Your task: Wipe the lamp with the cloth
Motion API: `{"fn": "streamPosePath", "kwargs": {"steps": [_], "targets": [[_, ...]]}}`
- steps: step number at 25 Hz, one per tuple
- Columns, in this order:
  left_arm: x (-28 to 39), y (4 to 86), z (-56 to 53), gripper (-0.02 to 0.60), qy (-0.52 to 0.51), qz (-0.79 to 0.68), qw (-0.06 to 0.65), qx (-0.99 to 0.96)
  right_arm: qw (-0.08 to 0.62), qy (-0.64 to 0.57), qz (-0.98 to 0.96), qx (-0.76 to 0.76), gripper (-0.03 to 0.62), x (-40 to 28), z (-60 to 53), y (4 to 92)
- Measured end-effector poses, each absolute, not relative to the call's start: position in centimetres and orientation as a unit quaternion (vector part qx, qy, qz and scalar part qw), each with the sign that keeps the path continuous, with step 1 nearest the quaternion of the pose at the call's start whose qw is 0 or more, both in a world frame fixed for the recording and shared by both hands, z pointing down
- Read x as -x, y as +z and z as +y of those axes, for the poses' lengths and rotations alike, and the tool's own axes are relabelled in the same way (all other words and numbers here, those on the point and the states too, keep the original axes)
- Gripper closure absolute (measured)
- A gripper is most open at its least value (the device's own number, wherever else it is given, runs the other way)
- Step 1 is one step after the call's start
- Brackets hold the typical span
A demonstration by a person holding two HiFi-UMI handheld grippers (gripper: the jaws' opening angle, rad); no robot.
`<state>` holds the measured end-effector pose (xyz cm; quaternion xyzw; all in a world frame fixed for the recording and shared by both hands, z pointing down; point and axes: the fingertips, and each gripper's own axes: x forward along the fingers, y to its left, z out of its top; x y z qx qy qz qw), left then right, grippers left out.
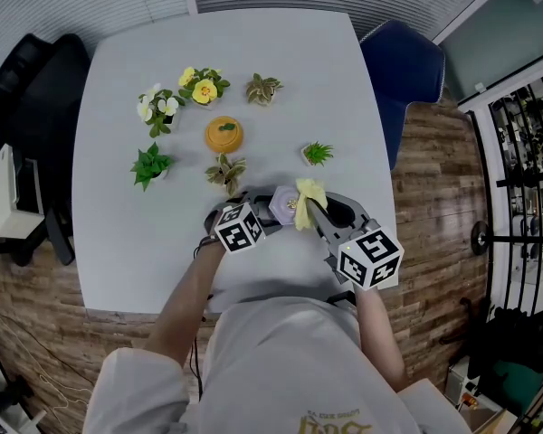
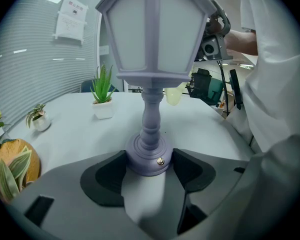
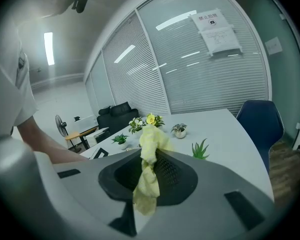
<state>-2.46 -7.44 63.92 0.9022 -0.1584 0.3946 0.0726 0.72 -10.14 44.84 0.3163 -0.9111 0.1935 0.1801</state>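
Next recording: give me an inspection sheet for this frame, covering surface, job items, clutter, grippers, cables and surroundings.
Surface: pale grey table with rounded corners.
Job's things: lilac lantern-shaped lamp, upright near the table's front edge; yellow cloth, bunched and held close to the lamp's top, contact cannot be told.
Clutter: six small potted plants, including a yellow-flowered one, and an orange round ornament, all beyond the lamp.
Grippers: left gripper clamped on the lamp's base; right gripper shut on the cloth.
Cables: thin dark cable beside the person's left forearm.
Surroundings: blue chair, black chair, wood-look floor, window blinds.
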Motion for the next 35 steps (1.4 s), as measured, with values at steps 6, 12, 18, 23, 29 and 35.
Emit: {"fn": "streamPosePath", "kwargs": {"steps": [6,12,18,23,29,35], "targets": [[2.6,64.0,-7.5,0.278,0.395,-0.158,0.073,-0.902,0.183,0.211,-0.909,-0.311,0.531,-0.5,-10.9,45.0],[2.5,64.0,-7.5,0.278,0.395,-0.158,0.073,-0.902,0.19,0.221,-0.909,-0.299,0.531,0.0,-11.5,45.1],[2.5,63.9,-7.5,0.278,0.396,-0.157,0.076,-0.902,0.196,0.224,-0.908,-0.296,0.531,0.4,-12.0,45.0],[2.6,64.0,-7.5,0.279,0.397,-0.157,0.077,-0.901,0.201,0.221,-0.909,-0.292,0.531,0.7,-12.3,45.1],[2.5,63.9,-7.6,0.279,0.396,-0.157,0.077,-0.901,0.208,0.217,-0.91,-0.287,0.531,1.2,-12.6,44.9],[2.5,64.0,-7.6,0.279,0.397,-0.156,0.078,-0.901,0.216,0.214,-0.91,-0.281,0.531,1.8,-12.9,45.0]]}}
